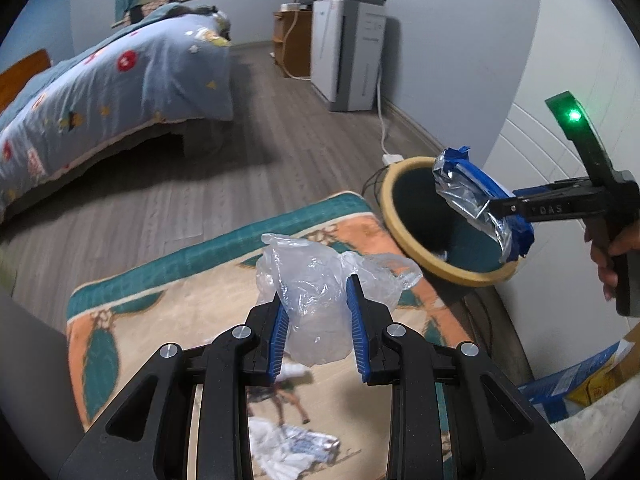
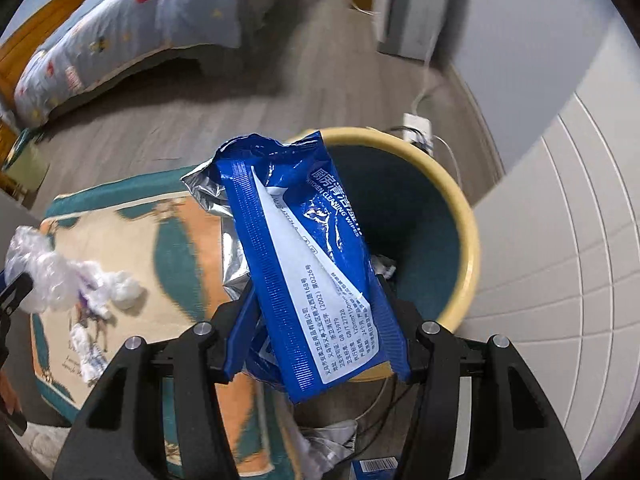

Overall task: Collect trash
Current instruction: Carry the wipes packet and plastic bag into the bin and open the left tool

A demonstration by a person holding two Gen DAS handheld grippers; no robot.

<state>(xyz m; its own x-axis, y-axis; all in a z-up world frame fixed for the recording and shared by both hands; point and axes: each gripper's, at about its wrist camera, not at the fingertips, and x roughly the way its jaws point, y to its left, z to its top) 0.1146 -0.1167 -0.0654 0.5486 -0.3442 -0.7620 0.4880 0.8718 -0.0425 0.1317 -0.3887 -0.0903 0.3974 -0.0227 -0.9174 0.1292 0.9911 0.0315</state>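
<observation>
My left gripper (image 1: 318,300) is shut on a crumpled clear plastic bag (image 1: 316,280), held above a patterned rug (image 1: 160,320). My right gripper (image 2: 318,300) is shut on a blue wipes packet (image 2: 304,248) with a silver lining, held over the mouth of a round bin (image 2: 464,240) with a yellow rim and teal inside. From the left wrist view, that right gripper (image 1: 494,208) holds the wipes packet (image 1: 476,196) over the bin (image 1: 404,236). Crumpled white paper scraps (image 2: 124,290) lie on the rug (image 2: 152,240). The plastic bag (image 2: 40,272) shows at the left edge.
A bed with a blue quilt (image 1: 104,92) stands across the wood floor. A white appliance (image 1: 348,52) and a wooden cabinet (image 1: 292,40) stand by the far wall. A power strip (image 2: 418,126) with cables lies behind the bin. A blue carton (image 1: 568,388) sits at the right.
</observation>
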